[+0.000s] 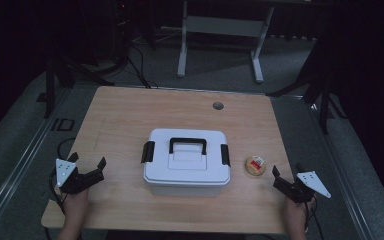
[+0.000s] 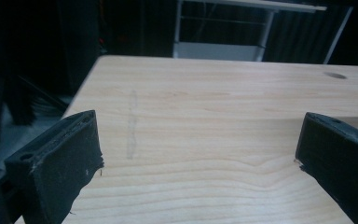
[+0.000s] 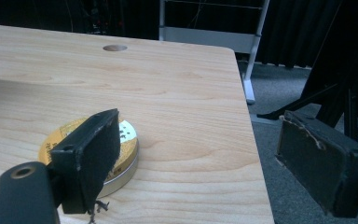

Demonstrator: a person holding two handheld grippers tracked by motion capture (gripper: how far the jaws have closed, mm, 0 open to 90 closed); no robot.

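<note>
My right gripper (image 1: 286, 181) is spread wide, empty; the tin (image 1: 255, 165) lies flat at its ten o'clock, nearer than to the left gripper (image 1: 86, 170), likewise spread, beyond the box (image 1: 186, 161).

A white lidded box (image 1: 186, 162), with a black handle (image 1: 187, 144) on its lid and a black latch (image 1: 148, 151) at each end, sits on the wooden table (image 1: 130, 115) midway between the left and right edges and nearer the front edge than the back. Just beside its right end, apart from it, a small round yellow tin (image 1: 255, 165) lies flat close to the table's right edge. A round hole (image 1: 218, 105) is cut in the tabletop near the back edge, and beyond that edge a pale metal frame (image 1: 220, 30) stands on the grey floor (image 1: 220, 75)
</note>
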